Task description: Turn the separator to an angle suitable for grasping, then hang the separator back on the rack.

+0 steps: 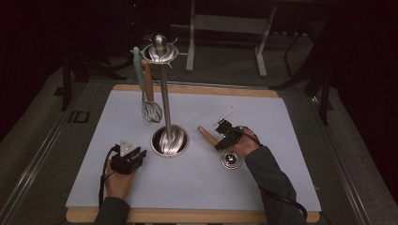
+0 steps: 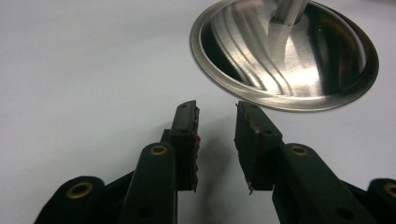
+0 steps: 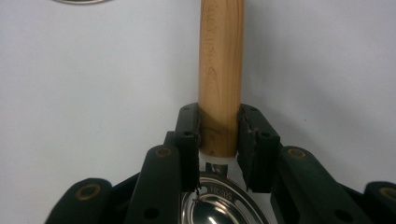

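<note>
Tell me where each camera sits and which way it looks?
High view: above the person's side, looking down at white mat; both forearms show.
Left gripper view: on left gripper, open jaws facing the shiny round steel stand base.
Right gripper view: on right gripper, jaws clamping the wooden-handled steel utensil.
Shared: the stand base.

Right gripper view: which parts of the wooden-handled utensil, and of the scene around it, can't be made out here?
- Wooden-handled utensil: far end cut off by the top edge in the right gripper view; metal bowl partly hidden by the right gripper.
- High view: the right gripper covers the handle's lower part.
- Whisk: wires too small and blurred to count.
</note>
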The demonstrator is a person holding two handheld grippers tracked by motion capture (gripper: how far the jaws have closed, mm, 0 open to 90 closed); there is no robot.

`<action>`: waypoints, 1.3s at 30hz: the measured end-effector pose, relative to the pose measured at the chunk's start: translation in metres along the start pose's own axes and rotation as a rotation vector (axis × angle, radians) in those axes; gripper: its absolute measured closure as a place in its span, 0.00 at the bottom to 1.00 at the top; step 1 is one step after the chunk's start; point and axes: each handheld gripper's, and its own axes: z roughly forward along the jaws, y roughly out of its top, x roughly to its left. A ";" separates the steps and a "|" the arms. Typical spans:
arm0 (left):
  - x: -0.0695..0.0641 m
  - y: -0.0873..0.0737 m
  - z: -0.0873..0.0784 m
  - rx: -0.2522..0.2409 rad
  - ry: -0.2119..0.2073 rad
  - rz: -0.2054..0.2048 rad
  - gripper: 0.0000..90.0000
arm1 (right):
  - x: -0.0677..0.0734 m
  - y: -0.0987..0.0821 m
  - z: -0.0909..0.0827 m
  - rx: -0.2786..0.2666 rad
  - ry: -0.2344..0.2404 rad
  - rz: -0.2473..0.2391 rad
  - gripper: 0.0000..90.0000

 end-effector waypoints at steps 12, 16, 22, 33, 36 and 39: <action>0.000 0.000 0.000 -0.003 0.001 -0.001 0.77 | 0.000 -0.006 -0.009 -0.064 0.016 0.008 0.79; 0.000 0.000 0.000 -0.004 0.001 -0.001 0.77 | 0.000 -0.010 -0.012 -0.087 0.023 0.015 0.79; 0.000 0.000 0.000 -0.005 0.001 -0.001 0.77 | 0.001 -0.014 -0.016 -0.108 0.027 0.010 0.79; 0.000 0.000 0.000 -0.004 0.001 0.000 0.76 | 0.005 -0.025 -0.028 -0.205 0.059 0.019 0.79; 0.000 0.000 0.000 -0.004 0.002 -0.001 0.76 | 0.006 -0.027 -0.031 -0.238 0.058 0.013 0.79; 0.000 0.000 0.000 -0.004 0.002 -0.002 0.76 | 0.008 -0.028 -0.035 -0.275 0.054 0.009 0.79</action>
